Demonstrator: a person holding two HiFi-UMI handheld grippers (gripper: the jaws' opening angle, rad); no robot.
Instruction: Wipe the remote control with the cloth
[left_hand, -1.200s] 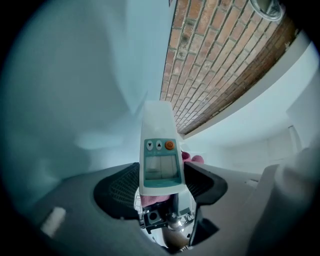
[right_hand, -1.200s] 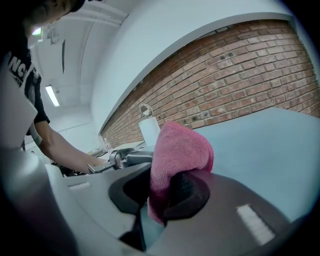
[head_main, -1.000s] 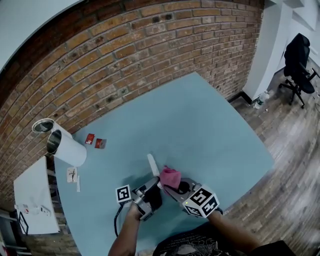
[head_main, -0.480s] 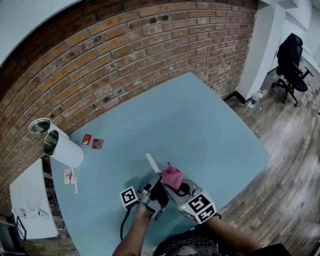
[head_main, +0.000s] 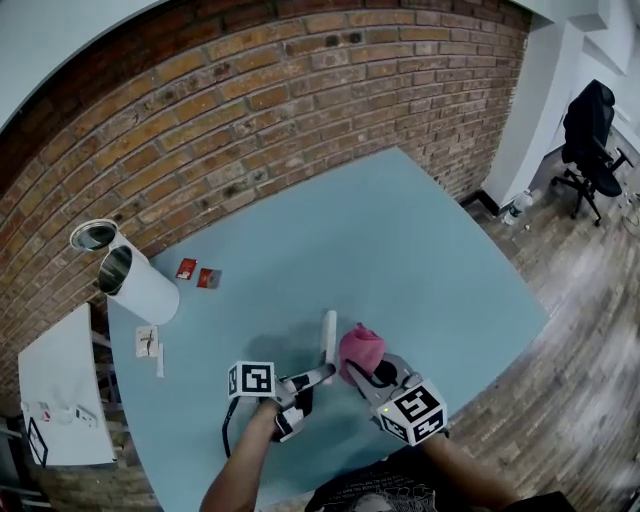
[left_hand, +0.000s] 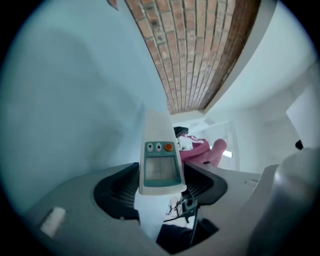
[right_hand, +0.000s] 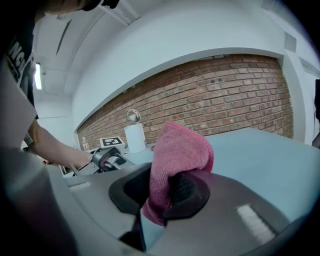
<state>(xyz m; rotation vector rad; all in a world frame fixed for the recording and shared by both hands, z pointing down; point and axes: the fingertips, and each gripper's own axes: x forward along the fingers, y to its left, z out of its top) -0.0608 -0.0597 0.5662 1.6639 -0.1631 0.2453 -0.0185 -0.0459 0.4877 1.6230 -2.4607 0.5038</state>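
My left gripper (head_main: 308, 378) (left_hand: 159, 186) is shut on a white remote control (head_main: 328, 340) (left_hand: 159, 155) with a small screen and an orange button. It holds the remote by its near end, above the blue table (head_main: 400, 240), pointing away from me. My right gripper (head_main: 362, 372) (right_hand: 165, 192) is shut on a bunched pink cloth (head_main: 360, 348) (right_hand: 177, 160). The cloth sits just right of the remote, close beside it; I cannot tell whether they touch. It also shows behind the remote as a pink cloth (left_hand: 205, 151) in the left gripper view.
A white cylinder (head_main: 135, 280) lies at the table's far left, with two small red packets (head_main: 197, 273) and a white item (head_main: 150, 345) near it. A brick wall (head_main: 250, 110) runs behind the table. A white side table (head_main: 60, 400) stands at left, an office chair (head_main: 590, 130) at far right.
The left gripper has rolled and shifted, so the remote now points more straight away from me instead of up-left. The cloth in the right gripper has moved slightly right, beside the remote's middle.
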